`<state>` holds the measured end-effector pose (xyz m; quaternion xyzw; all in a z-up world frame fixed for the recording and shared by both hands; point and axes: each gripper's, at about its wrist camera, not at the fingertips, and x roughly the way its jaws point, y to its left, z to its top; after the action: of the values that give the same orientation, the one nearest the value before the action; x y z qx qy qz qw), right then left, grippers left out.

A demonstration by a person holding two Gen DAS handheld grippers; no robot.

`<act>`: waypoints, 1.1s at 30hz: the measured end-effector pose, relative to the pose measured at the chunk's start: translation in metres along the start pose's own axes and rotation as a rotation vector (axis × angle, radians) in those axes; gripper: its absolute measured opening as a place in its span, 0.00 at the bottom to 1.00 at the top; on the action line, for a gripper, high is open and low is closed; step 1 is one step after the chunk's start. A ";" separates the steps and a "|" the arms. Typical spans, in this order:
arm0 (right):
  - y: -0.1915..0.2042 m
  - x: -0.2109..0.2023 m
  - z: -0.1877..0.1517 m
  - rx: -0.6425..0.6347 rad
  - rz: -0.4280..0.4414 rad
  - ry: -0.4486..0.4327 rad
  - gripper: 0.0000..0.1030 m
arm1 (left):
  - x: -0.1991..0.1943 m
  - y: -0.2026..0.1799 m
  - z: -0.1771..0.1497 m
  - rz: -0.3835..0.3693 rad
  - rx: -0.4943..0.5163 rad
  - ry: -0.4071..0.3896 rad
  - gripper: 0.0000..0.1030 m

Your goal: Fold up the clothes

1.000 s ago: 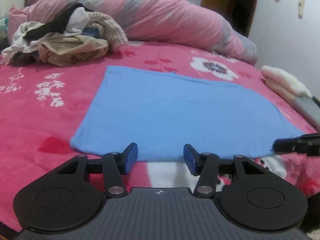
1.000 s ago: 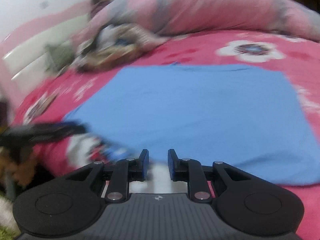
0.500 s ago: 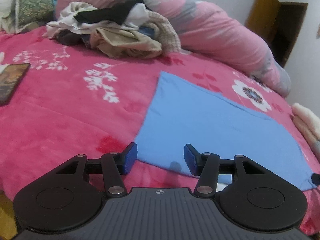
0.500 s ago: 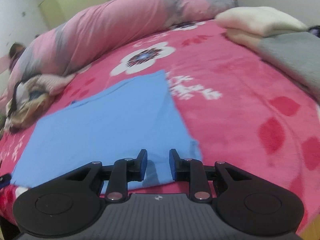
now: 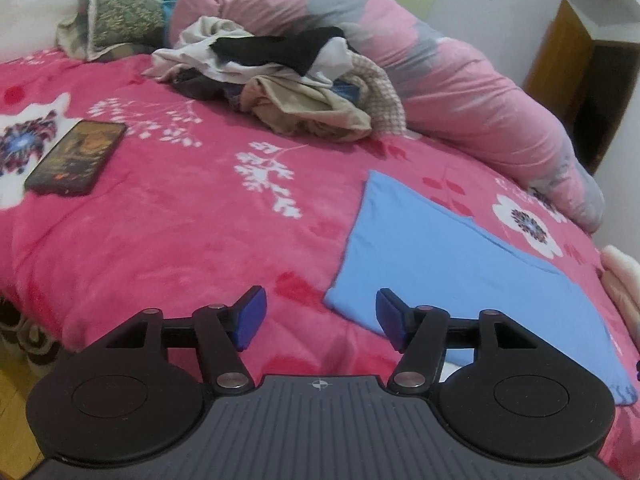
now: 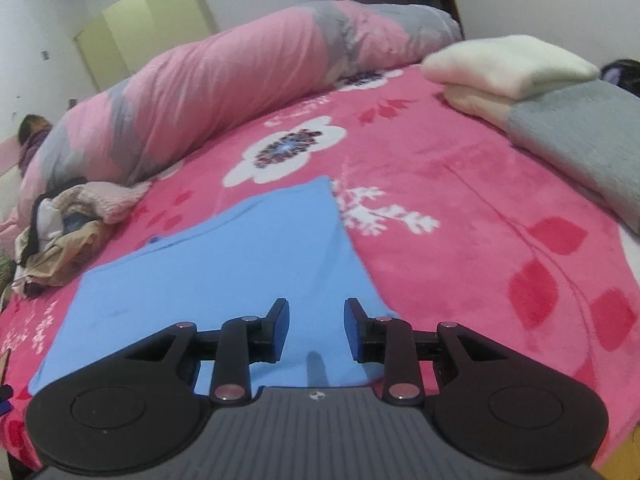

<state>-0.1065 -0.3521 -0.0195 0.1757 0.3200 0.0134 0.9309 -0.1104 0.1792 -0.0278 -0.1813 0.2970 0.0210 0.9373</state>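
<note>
The left gripper [image 5: 318,318] has its fingers [image 5: 250,318] spread wide, and they have just been opening; nothing is between them. They hang over the pink bed cover [image 5: 180,240], just beside the near left corner of the blue garment [image 5: 460,264], which lies flat on the bed. The right gripper [image 6: 316,330] has its fingers [image 6: 280,330] parted less widely; these too have just been opening, and they hold nothing. They hover over the near right corner of the blue garment [image 6: 224,276]. Farther back lies a pile of unfolded clothes [image 5: 280,80] against a long pink quilt roll [image 5: 440,80]. A phone [image 5: 76,156] rests on the cover at the left. Folded clothes [image 6: 540,92] lie at the right.
</note>
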 end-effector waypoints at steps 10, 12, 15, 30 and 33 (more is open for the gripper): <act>0.062 0.008 -0.003 -0.096 0.135 0.020 0.32 | -0.001 -0.005 0.001 -0.096 -0.025 -0.018 0.59; 0.077 0.010 -0.005 -0.119 0.161 0.026 0.32 | 0.002 -0.009 0.002 -0.111 -0.010 -0.015 0.59; 0.096 0.012 -0.008 -0.143 0.204 0.042 0.33 | 0.010 -0.014 0.002 -0.106 0.000 0.003 0.56; 0.222 0.071 -0.018 -0.296 0.470 0.248 0.33 | 0.048 -0.022 0.013 -0.024 0.045 0.178 0.45; 0.245 0.087 -0.018 -0.312 0.508 0.292 0.33 | 0.050 -0.026 0.011 -0.017 0.075 0.197 0.49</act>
<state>-0.0264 -0.1045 -0.0014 0.1013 0.3901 0.3191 0.8578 -0.0591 0.1556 -0.0390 -0.1500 0.3866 -0.0159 0.9098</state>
